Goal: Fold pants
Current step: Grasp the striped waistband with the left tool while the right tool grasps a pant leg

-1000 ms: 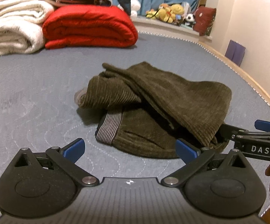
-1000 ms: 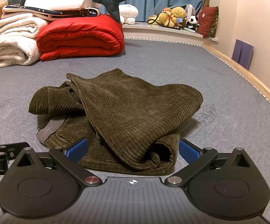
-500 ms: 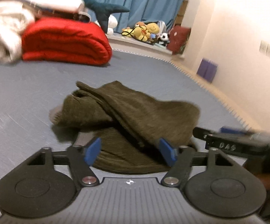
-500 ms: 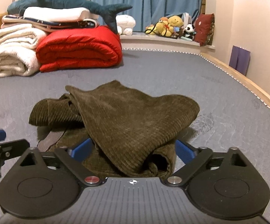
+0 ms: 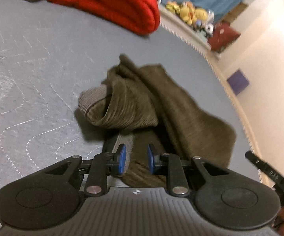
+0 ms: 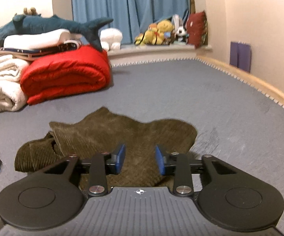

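Olive corduroy pants (image 5: 181, 108) lie crumpled on the grey mattress (image 5: 34, 68), one leg rolled over the grey ribbed waistband (image 5: 125, 140). My left gripper (image 5: 136, 158) is low over the waistband edge. Its jaws are closing, with waistband and olive cloth between the blue pads and a gap still showing. In the right wrist view the pants (image 6: 122, 129) spread out ahead. My right gripper (image 6: 140, 159) hovers over their near edge, jaws closing with cloth between the pads, which stand apart. The right gripper (image 5: 267, 173) also shows at the left view's right edge.
A rolled red duvet (image 6: 67, 74) and white blankets (image 6: 0, 82) are stacked at the far left, with a shark plush (image 6: 43, 23) on top. Stuffed toys (image 6: 159, 31) line the window ledge. The wooden bed edge (image 6: 259, 82) and a wall run along the right.
Both grippers have moved in over the pants and their jaws have narrowed from wide open. The left one has swung and rolled toward the waistband side.
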A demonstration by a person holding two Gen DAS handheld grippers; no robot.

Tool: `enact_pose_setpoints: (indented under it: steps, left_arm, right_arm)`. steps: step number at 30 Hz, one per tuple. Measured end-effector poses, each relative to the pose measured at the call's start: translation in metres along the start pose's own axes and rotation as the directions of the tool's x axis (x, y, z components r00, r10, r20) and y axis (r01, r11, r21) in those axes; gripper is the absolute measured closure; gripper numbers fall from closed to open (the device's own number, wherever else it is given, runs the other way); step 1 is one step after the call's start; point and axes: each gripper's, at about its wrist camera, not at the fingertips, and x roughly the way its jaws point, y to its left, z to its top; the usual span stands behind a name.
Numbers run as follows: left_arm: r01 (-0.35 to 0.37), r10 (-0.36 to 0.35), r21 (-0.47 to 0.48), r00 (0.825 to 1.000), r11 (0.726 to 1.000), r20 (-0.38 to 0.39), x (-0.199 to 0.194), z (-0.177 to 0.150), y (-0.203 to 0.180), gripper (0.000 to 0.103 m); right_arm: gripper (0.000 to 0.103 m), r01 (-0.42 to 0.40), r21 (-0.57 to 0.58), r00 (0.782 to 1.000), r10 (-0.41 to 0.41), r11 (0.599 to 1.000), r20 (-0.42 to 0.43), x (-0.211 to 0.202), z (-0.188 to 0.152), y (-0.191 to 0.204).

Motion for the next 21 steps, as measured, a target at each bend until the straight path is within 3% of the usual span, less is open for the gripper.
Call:
enact_pose_setpoints:
  steps: [2, 6, 10, 14, 16, 21]
  left_arm:
    - [-0.026, 0.026, 0.011, 1.0, 1.0, -0.011, 0.014, 0.004, 0.003, 0.07]
    - [-0.049, 0.049, 0.009, 0.998, 0.999, -0.04, 0.04, 0.004, 0.008, 0.042]
    - [-0.112, 0.113, 0.017, 0.992, 0.994, -0.06, 0.071, 0.002, 0.016, 0.04]
    - [-0.124, 0.124, 0.008, 0.991, 0.992, -0.057, 0.096, 0.002, 0.022, 0.04]
    - [-0.131, 0.132, 0.018, 0.99, 0.991, -0.047, 0.104, 0.001, 0.021, 0.04]
    - [-0.149, 0.149, 0.091, 0.989, 0.985, -0.003, 0.116, -0.004, 0.009, 0.027]
  right_arm:
    - [0.05, -0.018, -0.035, 0.999, 0.017, 0.999, -0.037, 0.015, -0.004, 0.007]
    - [0.038, -0.061, -0.118, 0.993, 0.049, 0.991, -0.103, 0.043, -0.012, 0.027]
    - [0.027, -0.084, -0.176, 0.985, 0.055, 0.981, -0.164, 0.068, -0.024, 0.044]
    - [0.017, -0.106, -0.244, 0.975, 0.052, 0.964, -0.217, 0.086, -0.035, 0.059]
    - [0.016, -0.104, -0.29, 0.975, 0.04, 0.951, -0.219, 0.091, -0.04, 0.065]
    - [0.017, -0.089, -0.331, 0.977, 0.017, 0.94, -0.215, 0.094, -0.044, 0.068]
